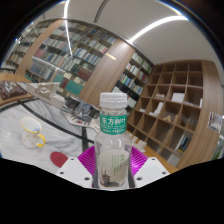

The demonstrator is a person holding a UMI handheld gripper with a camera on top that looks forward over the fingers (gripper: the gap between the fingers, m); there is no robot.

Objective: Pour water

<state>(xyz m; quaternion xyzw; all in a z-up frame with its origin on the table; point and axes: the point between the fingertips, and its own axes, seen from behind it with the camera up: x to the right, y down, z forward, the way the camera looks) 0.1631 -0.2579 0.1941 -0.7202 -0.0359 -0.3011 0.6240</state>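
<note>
Start at your left: a white table [20,135] carries a small pale yellow object [31,133] near its near edge, too small for you to identify, and some dark clutter sits further back toward the table's far edge, which you cannot make out either. Behind it, long bookshelves [70,55] packed with books run back along the wall under strip ceiling lights [150,27].

In the middle, your gripper [112,165] is clamped on the water bottle [113,135]. Both magenta pads [89,160] press against the clear lower body of the bottle, one at each side, with no gap showing. The bottle stands upright between the fingers, its white cap [113,98] on top and a green label with white characters around its upper part. Whether there is water inside, you cannot tell. The bottle fills the centre of your forward view and hides whatever lies directly beyond it.

To your right, a wooden cubby shelf [175,105] with open square compartments stands against the wall; a few compartments hold light-coloured items, too small to name. It is well apart from the bottle.
</note>
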